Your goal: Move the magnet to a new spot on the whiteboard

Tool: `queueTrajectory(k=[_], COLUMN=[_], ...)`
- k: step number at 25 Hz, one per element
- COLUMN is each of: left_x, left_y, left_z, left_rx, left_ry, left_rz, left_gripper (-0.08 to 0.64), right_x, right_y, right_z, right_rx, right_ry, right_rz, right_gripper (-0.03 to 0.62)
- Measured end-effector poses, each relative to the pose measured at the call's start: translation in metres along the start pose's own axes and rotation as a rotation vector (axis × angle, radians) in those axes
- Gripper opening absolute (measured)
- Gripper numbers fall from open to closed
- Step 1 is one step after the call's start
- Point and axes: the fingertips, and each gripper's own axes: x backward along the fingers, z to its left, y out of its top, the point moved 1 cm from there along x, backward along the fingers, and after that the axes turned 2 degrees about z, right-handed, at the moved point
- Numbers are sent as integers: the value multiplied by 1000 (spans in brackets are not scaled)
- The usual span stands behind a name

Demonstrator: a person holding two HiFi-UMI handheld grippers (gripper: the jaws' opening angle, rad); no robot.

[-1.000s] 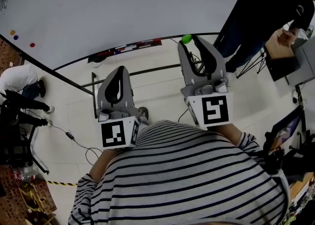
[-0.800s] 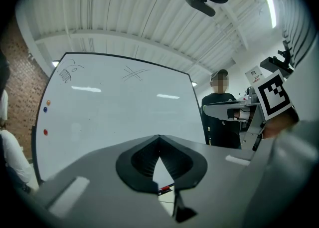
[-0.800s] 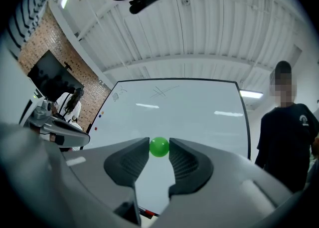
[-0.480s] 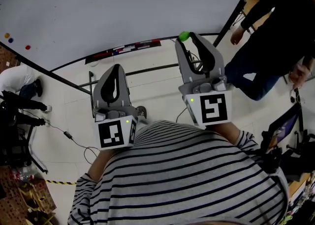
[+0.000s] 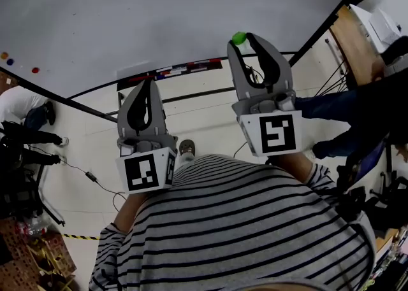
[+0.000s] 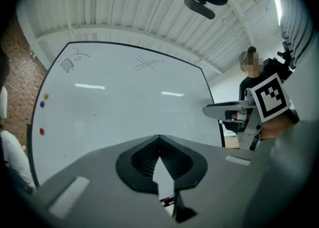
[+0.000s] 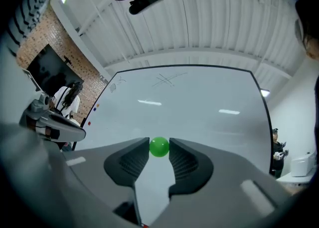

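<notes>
Green magnet (image 7: 159, 147) between right tongs (image 7: 159, 141), near whiteboard (image 7: 209, 97)

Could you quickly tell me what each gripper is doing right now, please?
Left gripper: closed, empty.
Right gripper: closed on the green magnet.

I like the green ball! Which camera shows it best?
The right gripper view: the magnet sits big and clear between the right tool's tips. The head view shows it small; the left gripper view misses it.
</notes>
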Motion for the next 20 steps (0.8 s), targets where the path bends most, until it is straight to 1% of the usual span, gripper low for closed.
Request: queueTrajectory(k=[7,14,20], left_x=[-39,-67,-82], left_y=[10,14,10], left_z=[60,115,151], left_rx=[-10,-5,-8], left_ry=[16,27,44], left_rz=[-26,-43,-45], left_gripper=[15,15,15], right_x=[-74,-143,-188], right_y=[11,27,22], right_z=[7,12,7], right_rx=[44,156,220], right_ry=[-32,-85,-148], right_rz=[-48,-100,-92], right_gripper=[124,124,124])
